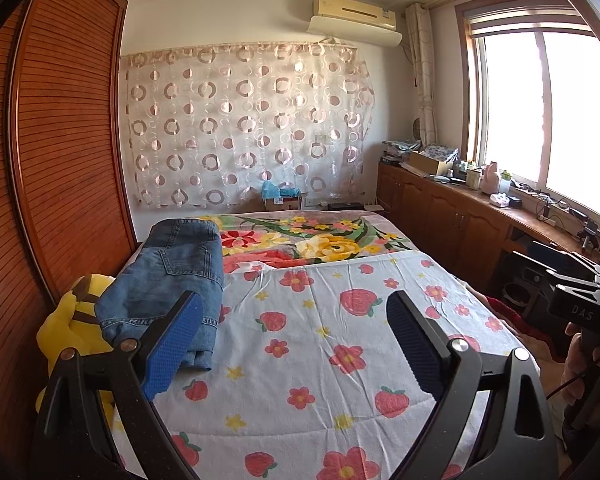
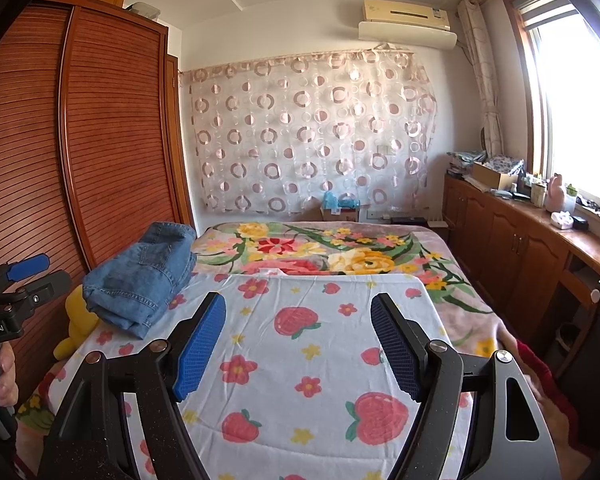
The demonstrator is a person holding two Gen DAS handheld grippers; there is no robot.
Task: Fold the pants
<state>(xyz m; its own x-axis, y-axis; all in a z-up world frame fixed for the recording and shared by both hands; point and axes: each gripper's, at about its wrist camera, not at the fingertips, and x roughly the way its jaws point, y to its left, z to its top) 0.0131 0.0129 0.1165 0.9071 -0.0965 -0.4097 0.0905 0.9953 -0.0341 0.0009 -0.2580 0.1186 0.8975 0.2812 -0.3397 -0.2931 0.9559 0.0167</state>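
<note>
Folded blue denim pants lie in a stack at the left edge of the bed, on the strawberry-print blanket. They also show in the right wrist view. My left gripper is open and empty, held above the blanket just right of the pants. My right gripper is open and empty above the blanket's middle. The left gripper's body shows at the left edge of the right wrist view, and the right gripper's body at the right edge of the left wrist view.
A yellow plush toy sits between the bed and the wooden wardrobe on the left. A floral blanket covers the bed's far half. A wooden cabinet with clutter runs under the window on the right.
</note>
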